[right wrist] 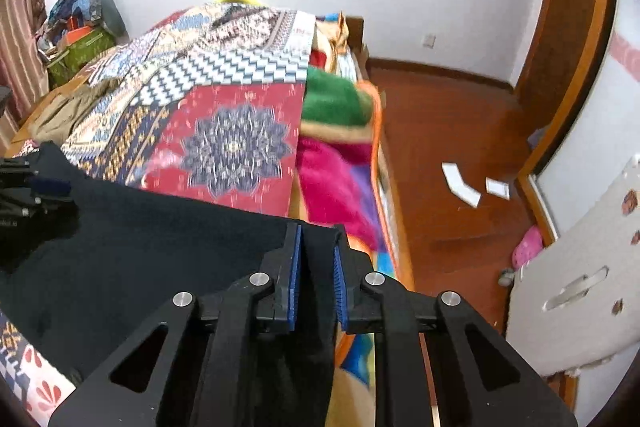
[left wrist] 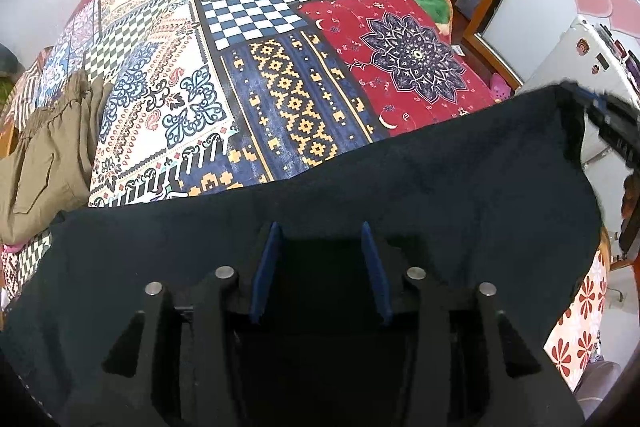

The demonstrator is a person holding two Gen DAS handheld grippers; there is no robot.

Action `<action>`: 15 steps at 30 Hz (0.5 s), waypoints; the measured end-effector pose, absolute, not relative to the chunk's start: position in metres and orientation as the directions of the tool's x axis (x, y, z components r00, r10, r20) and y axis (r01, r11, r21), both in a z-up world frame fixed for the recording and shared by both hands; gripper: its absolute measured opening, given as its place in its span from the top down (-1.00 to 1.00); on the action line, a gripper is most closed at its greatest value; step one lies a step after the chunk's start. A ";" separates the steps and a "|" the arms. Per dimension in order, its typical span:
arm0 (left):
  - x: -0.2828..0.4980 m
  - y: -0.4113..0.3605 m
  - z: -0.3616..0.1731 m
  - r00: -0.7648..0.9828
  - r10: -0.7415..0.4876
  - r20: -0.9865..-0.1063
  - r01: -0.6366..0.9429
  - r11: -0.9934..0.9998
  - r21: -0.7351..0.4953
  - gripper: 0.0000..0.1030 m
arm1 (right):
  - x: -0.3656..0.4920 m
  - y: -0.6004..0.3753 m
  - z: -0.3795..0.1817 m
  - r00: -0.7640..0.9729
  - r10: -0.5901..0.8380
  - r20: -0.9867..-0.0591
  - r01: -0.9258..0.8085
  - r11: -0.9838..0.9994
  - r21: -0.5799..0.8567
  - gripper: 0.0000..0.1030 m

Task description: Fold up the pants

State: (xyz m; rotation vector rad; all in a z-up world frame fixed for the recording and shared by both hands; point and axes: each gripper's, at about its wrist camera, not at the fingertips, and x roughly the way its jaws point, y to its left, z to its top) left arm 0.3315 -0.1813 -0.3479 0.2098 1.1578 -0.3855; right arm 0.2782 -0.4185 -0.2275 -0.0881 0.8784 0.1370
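Observation:
Dark navy pants hang stretched above the near edge of a patchwork bedspread. My left gripper holds the fabric between its blue pads, which stand fairly wide with cloth between them. My right gripper is shut on the pants' other corner at the bed's right edge. Each gripper shows in the other's view, the right one at the far right, the left one at the far left.
Folded khaki pants lie on the bed's left side. A green and pink blanket hangs off the right side. Wooden floor, a wardrobe and a white chair stand to the right.

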 end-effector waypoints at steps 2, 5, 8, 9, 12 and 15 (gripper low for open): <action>0.332 -0.181 -0.350 0.342 -0.179 -0.923 0.394 0.919 -0.033 0.15 | 0.286 -0.414 -0.221 0.653 0.086 -0.753 -0.165 0.986 -0.031 0.78; 0.334 -0.179 -0.351 0.341 -0.179 -0.923 0.384 0.923 -0.037 0.15 | 0.302 -0.409 -0.225 0.643 0.086 -0.761 -0.174 0.984 -0.036 0.78; 0.335 -0.178 -0.351 0.336 -0.176 -0.925 0.379 0.925 -0.039 0.12 | 0.315 -0.411 -0.250 0.579 0.068 -0.812 -0.166 0.985 -0.036 0.78; 0.335 -0.177 -0.350 0.337 -0.174 -0.925 0.378 0.925 -0.037 0.12 | 0.319 -0.413 -0.262 0.548 0.064 -0.834 -0.161 0.987 -0.029 0.78; 0.333 -0.174 -0.343 0.355 -0.167 -0.920 0.372 0.928 -0.025 0.12 | 0.320 -0.416 -0.284 0.484 0.056 -0.874 -0.139 0.990 -0.013 0.72; 0.328 -0.164 -0.327 0.386 -0.194 -0.902 0.365 0.930 -0.044 0.12 | 0.309 -0.419 -0.276 0.504 0.026 -0.863 -0.114 0.993 -0.037 0.53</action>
